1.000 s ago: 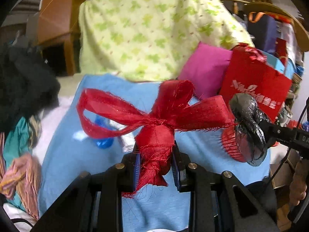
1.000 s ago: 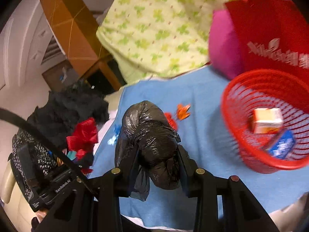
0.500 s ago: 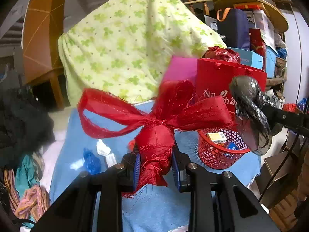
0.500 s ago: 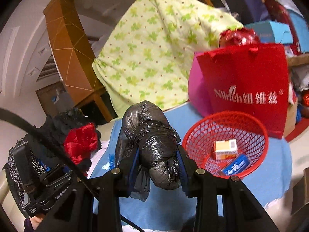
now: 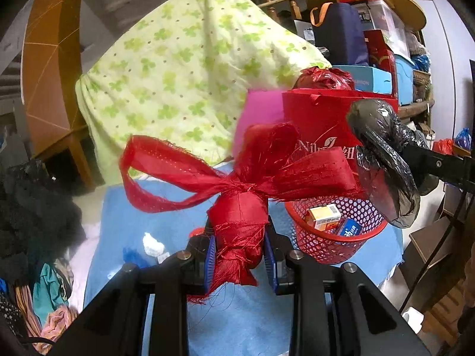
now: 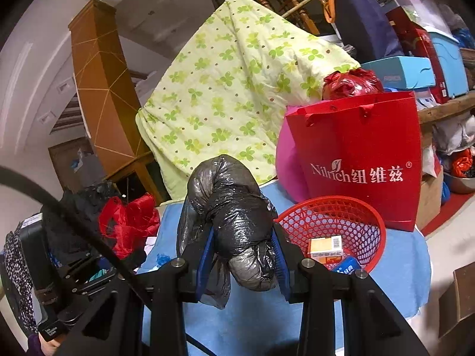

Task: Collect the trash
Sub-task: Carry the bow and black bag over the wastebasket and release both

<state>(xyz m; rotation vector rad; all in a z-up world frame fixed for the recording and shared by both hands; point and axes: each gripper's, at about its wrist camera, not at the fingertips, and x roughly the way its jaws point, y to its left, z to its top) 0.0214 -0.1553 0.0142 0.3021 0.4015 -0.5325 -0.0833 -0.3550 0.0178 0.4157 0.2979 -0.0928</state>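
**Both tongs loaded above the blue cloth**

A green clover-print quilt (image 6: 237, 89) leans behind the tabletop with its blue cloth (image 5: 166, 219). A red paper bag (image 6: 362, 154) stands just behind the red mesh basket (image 6: 371, 216), which holds a few small boxes. The right tongs (image 6: 242, 255) pinch a crumpled black plastic bag (image 6: 228, 207) beside the basket. The left tongs (image 5: 240, 256) pinch a frayed red ribbon bow (image 5: 237, 184). White and blue scraps (image 5: 148, 246) lie on the cloth.

Red ribbon bow (image 5: 237, 178), black plastic bag (image 6: 234, 216), red mesh basket (image 6: 335, 210), green-clover quilt (image 6: 237, 89).
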